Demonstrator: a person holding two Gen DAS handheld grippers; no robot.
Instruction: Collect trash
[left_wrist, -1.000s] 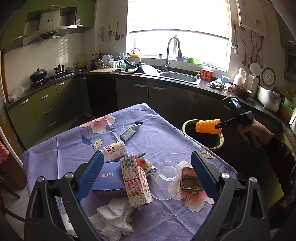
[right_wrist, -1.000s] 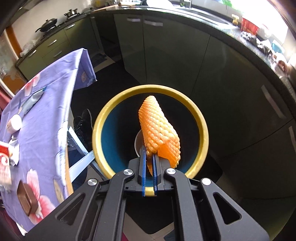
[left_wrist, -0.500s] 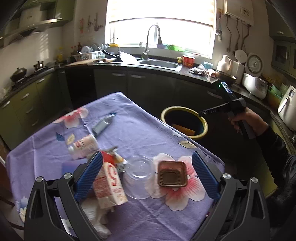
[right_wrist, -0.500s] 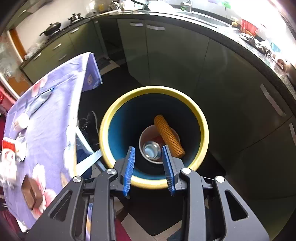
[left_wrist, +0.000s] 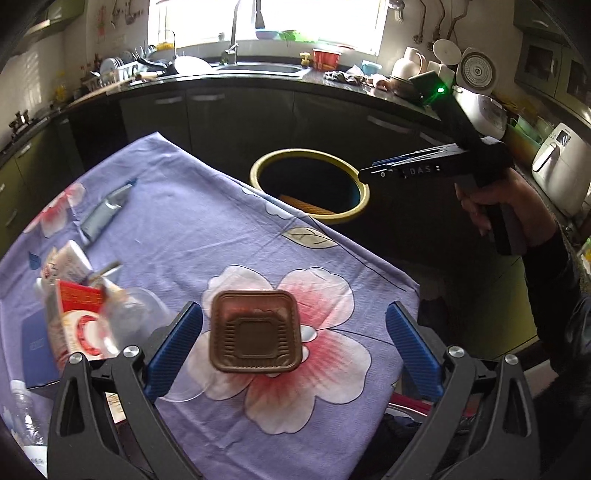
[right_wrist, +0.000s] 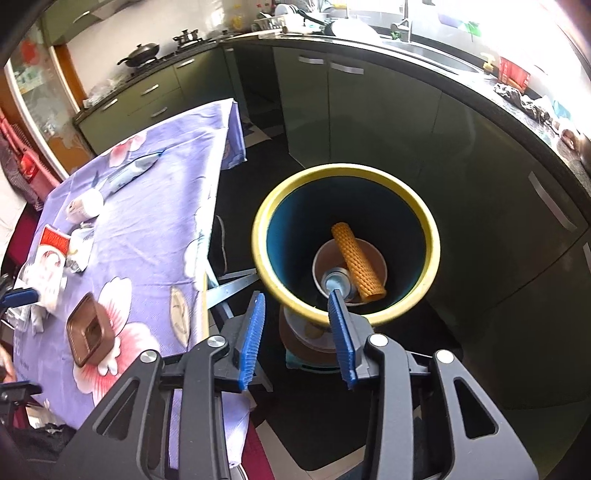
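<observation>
**One piece binned, the table still littered**

The orange foam net sleeve (right_wrist: 357, 261) lies inside the yellow-rimmed trash bin (right_wrist: 258, 236), leaning across a paper cup (right_wrist: 325, 258) at the bottom; that much of the collecting looks done. The right gripper (right_wrist: 297, 325) hangs above the bin's near rim with its fingers released, having just been opening, and nothing sits between them.

The rest of the trash waits on the table (left_wrist: 207, 221), on its purple flowered cloth. The brown square plastic tray (left_wrist: 255, 330) lies on a printed pink flower, framed between the widely spread fingers of the left gripper (left_wrist: 293, 345), which touch nothing; by its position this is probably the next pickup. Beside it to the left are a clear plastic lid or cup (left_wrist: 129, 325), a red-and-white carton (left_wrist: 75, 321), a small white yogurt-type container (left_wrist: 66, 262), a blue box (left_wrist: 35, 347) and, farther off, a silvery wrapper (left_wrist: 105, 208). Most of the job is therefore still ahead.

The carton and clear plastic are blurred in the left wrist view, so their labels are unreadable. A plastic bottle (left_wrist: 22, 413) is cut off at the lower left edge. What lies under the cup in the bin is hidden.
</observation>
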